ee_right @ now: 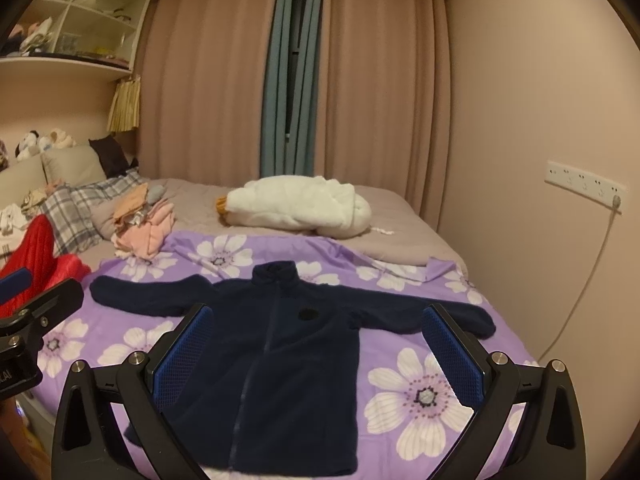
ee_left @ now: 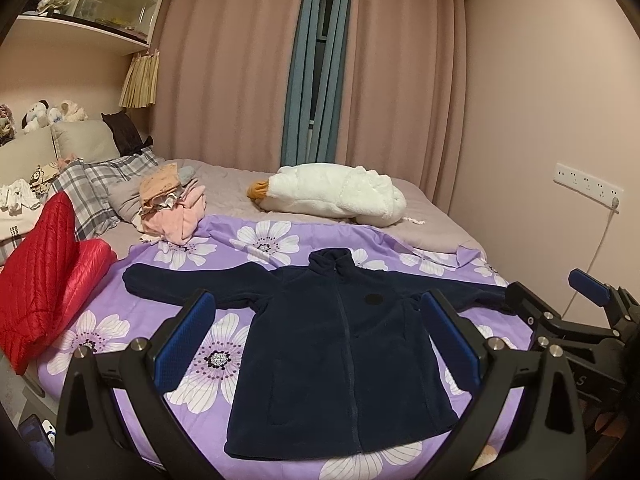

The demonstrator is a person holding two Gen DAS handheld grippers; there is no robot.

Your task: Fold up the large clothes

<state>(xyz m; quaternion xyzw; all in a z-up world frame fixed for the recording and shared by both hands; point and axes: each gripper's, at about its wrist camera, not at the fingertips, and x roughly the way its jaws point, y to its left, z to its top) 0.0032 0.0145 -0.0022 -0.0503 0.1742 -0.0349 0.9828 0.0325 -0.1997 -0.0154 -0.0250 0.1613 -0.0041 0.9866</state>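
- Navy fleece jacket (ee_left: 340,352) is laid flat, zipped, sleeves spread toward 9 and 3 o'clock, on the floral purple sheet (ee_left: 100,328).
- Left gripper (ee_left: 320,344) and right gripper (ee_right: 316,354) are held wide open, gripping nothing.

bed (ee_left: 436,236): grey-mauve cover, set against the pink wall on its right side
sheet (ee_left: 132,280): purple with white flowers, spread over the bed's near part
jacket (ee_left: 340,344): navy fleece, flat on the sheet, front up, zipped, sleeves out
red quilted coat (ee_left: 44,276): bed's left edge
clothes pile (ee_left: 172,208): pink and beige, beyond the sheet
goose plush (ee_left: 340,194): white, lying farther back
plaid pillow (ee_left: 96,188): left, by the headboard
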